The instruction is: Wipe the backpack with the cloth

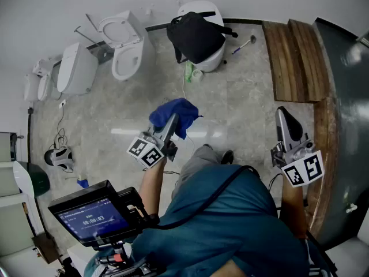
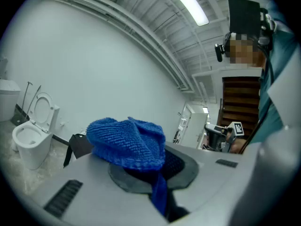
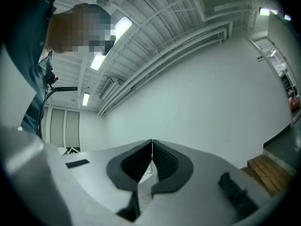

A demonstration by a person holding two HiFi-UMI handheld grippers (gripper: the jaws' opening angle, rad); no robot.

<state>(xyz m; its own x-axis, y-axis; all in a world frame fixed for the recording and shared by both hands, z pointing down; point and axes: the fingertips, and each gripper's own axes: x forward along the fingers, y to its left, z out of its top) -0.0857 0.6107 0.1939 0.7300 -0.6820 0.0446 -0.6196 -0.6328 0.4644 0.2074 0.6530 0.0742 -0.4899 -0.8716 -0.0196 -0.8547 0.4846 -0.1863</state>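
Mottled stone floor (image 1: 242, 105): a black backpack (image 1: 196, 36) slumps on a white toilet (image 1: 212, 60); left claw (image 1: 170, 127) pinches nubby blue cloth (image 2: 127, 142), right claw (image 3: 152, 147) closed, empty.

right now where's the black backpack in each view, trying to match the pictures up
Head view: backpack at top centre, near the far wall.
Left gripper view: backpack at lower left, just left of the blue cloth.
Right gripper view: not in it.
Shared landmark: the toilet with raised lid, left of the backpack in the head and left gripper views.
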